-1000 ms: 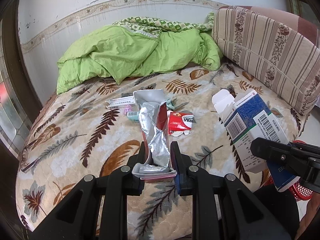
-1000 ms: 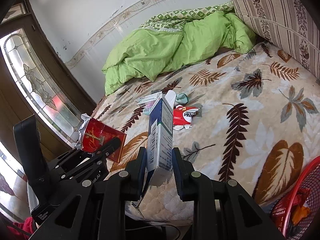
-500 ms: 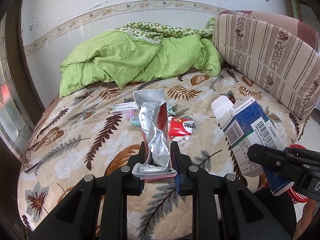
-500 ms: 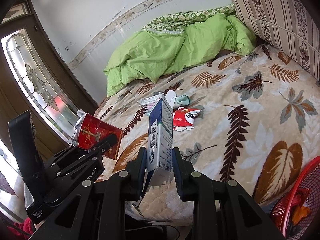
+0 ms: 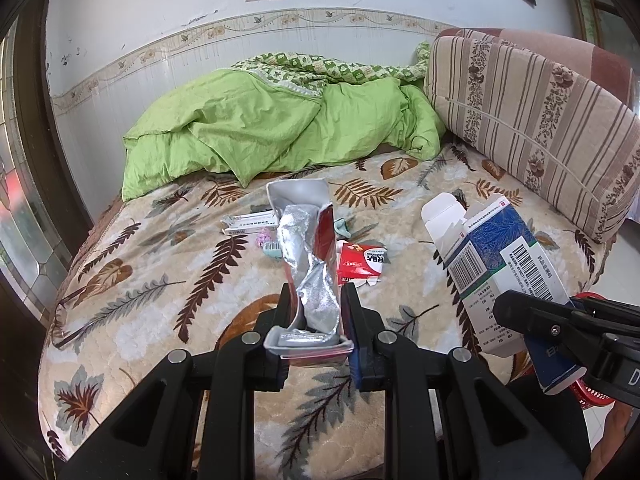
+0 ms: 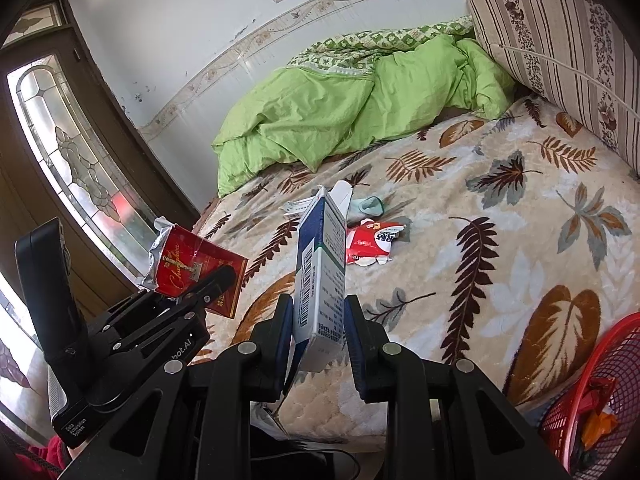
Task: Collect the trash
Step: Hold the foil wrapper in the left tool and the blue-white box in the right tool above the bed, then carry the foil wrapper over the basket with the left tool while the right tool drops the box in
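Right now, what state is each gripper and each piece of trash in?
left gripper: shut on red cigarette pack
red cigarette pack: crumpled, foil lining exposed, held off the bed
right gripper: shut on blue-and-white carton
blue-and-white carton: top flap open, held upright
red-and-white wrapper: torn, lying on the bed
white tube box: lying flat on the bed
red mesh basket: holds some trash

Left gripper [image 5: 316, 312] clamped on a red and silver foil packet [image 5: 310, 264] held upright, right gripper [image 5: 532, 316] gripping a blue and white carton [image 5: 496, 264] at right, red wrapper [image 5: 362, 264] lying on the leaf-print bed [image 5: 160, 288], green duvet [image 5: 280, 132] behind
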Tool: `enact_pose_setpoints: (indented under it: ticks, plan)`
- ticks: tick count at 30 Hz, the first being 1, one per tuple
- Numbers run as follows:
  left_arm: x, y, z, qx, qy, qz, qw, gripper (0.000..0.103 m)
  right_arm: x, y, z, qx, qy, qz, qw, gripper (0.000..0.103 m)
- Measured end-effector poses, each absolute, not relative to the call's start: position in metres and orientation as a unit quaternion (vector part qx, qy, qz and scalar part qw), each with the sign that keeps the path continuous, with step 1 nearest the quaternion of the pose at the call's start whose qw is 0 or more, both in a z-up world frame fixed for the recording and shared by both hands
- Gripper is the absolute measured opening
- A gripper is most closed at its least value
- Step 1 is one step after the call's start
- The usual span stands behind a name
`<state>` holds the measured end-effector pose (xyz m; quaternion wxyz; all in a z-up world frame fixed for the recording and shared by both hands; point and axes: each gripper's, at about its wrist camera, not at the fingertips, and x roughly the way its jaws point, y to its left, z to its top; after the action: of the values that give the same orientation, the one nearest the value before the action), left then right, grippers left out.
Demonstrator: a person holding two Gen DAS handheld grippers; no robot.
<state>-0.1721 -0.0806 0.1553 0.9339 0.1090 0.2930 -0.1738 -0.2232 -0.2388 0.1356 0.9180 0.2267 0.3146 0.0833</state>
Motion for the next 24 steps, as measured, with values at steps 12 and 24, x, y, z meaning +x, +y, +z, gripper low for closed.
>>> enact_pose_setpoints:
  ticks: [12,24]
  plan:
    - [-0.188,-0.08,0.168,0.109,0.277,-0.176,0.938,0.021,-0.238,-0.235,0.147,0.221,0.3,0.087,0.924,0.027]
    - [-0.203,-0.076,0.18,0.109,0.261,-0.178,0.942,0.021,-0.252,-0.232,0.158,0.218,0.286,0.088,0.929,0.027]
